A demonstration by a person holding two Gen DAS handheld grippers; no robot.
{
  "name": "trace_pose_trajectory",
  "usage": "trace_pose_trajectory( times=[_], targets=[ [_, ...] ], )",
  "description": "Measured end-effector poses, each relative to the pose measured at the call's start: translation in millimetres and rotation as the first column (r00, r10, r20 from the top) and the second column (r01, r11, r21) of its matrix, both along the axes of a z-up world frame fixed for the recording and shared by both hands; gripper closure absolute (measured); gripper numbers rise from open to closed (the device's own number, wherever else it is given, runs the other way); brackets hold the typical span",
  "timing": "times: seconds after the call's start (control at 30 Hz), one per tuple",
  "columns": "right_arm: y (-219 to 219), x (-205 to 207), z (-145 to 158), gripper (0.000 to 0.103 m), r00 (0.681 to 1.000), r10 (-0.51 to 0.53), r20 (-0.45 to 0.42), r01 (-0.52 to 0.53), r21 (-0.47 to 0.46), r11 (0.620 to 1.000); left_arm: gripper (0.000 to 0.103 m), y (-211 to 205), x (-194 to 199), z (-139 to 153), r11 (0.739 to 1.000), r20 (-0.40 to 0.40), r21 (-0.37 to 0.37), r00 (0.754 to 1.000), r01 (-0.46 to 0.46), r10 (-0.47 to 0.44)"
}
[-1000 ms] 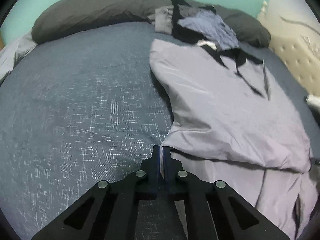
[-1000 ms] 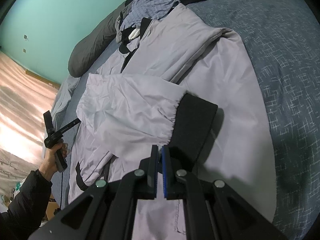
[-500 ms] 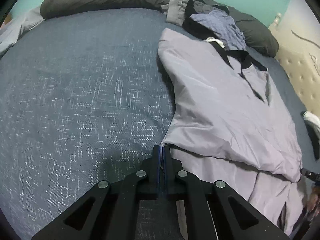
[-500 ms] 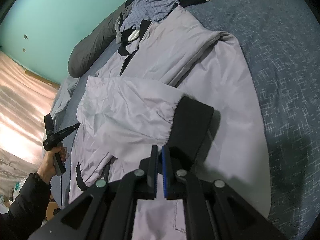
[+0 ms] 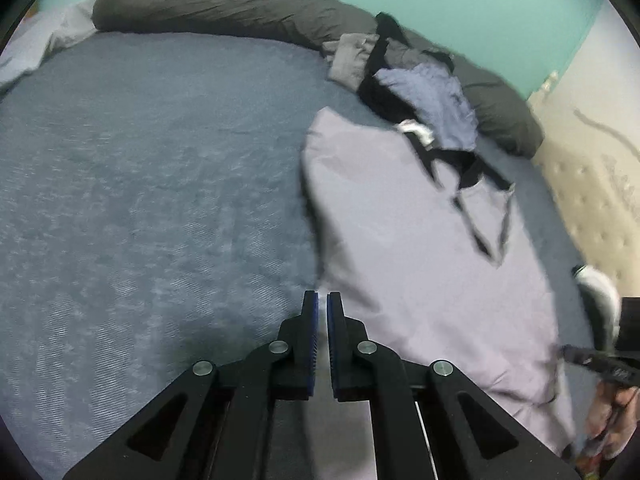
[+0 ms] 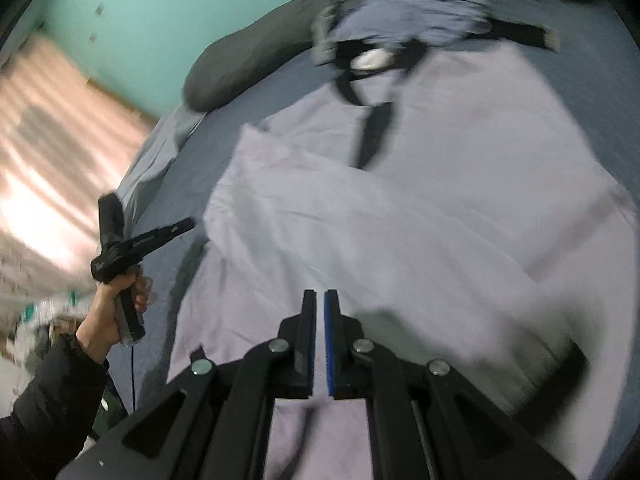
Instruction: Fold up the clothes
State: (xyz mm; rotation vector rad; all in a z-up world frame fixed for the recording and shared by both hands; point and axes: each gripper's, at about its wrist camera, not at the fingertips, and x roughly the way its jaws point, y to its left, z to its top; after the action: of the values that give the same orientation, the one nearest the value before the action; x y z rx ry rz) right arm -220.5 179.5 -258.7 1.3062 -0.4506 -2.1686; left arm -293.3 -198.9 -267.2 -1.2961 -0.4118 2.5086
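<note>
Lilac jacket spread flat on the bed, both tools closed and empty.

Left wrist view: left hand-held gripper (image 5: 322, 300) pressed together on nothing, above the jacket's (image 5: 404, 240) edge; jacket from 6 to 1 o'clock on the blue bed (image 5: 140, 184); clothes pile (image 5: 424, 100) at 1 o'clock.
Right wrist view: right hand-held gripper (image 6: 319, 298) together, empty, over the jacket (image 6: 440, 208); hand (image 6: 114, 300) at 9 o'clock.

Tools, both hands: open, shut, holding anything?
Left tool: shut, nothing held, beside the grey jacket.
Right tool: shut, nothing held, above the jacket.
</note>
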Motion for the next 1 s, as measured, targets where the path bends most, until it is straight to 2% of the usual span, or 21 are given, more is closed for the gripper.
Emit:
trace_pose_trajectory(
  times=[0.03, 0.13, 0.27, 0.33, 0.4, 0.5, 0.63, 0.7, 0.83, 1.0],
  targets=[
    [-12, -6, 2, 0.100, 1.000, 0.018, -0.001, -0.018, 0.002, 1.000, 0.098, 4, -3, 1, 1.000, -0.004, 0.015, 1.000, 0.009, -0.009],
    [-36, -17, 8, 0.100, 0.999, 0.043, -0.002, -0.043, -0.015, 0.999, 0.098, 24, -10, 0, 0.998, 0.010, -0.003, 0.998, 0.063, -0.063],
    [-47, -15, 11, 0.100, 0.998, 0.055, -0.003, -0.055, -0.033, 0.998, 0.098, 48, -23, -20, 0.985, 0.070, -0.134, 0.993, 0.105, -0.096],
    [-45, -12, 8, 0.100, 0.998, 0.057, 0.002, -0.057, -0.024, 0.998, 0.100, 50, -34, -33, 0.982, 0.103, -0.166, 0.992, 0.092, -0.076],
    [-40, -8, 5, 0.100, 0.998, 0.056, 0.010, -0.056, -0.013, 0.998, 0.100, 49, -41, -41, 0.984, 0.114, -0.160, 0.992, 0.074, -0.056],
    [-25, -3, -2, 0.100, 0.999, 0.038, 0.027, -0.038, 0.004, 0.999, 0.100, 42, -46, -40, 0.993, 0.108, -0.108, 0.994, 0.037, -0.025],
    [-1, 3, -6, 0.100, 0.999, 0.009, 0.033, -0.010, 0.009, 1.000, 0.099, 33, -41, -23, 0.993, 0.064, -0.113, 0.998, 0.013, -0.006],
    [8, 7, -8, 0.100, 0.999, -0.004, 0.034, 0.004, 0.011, 1.000, 0.099, 27, -40, -23, 0.994, 0.073, -0.106, 0.997, 0.012, -0.004],
    [26, 14, -14, 0.100, 0.998, -0.035, 0.054, 0.034, 0.012, 0.999, 0.099, 34, -37, -32, 0.986, 0.088, -0.160, 0.995, 0.056, -0.042],
    [42, 22, -16, 0.100, 0.996, -0.056, 0.065, 0.055, 0.021, 0.998, 0.098, 20, -36, -39, 0.993, 0.095, -0.120, 0.995, -0.004, 0.016]
  ],
)
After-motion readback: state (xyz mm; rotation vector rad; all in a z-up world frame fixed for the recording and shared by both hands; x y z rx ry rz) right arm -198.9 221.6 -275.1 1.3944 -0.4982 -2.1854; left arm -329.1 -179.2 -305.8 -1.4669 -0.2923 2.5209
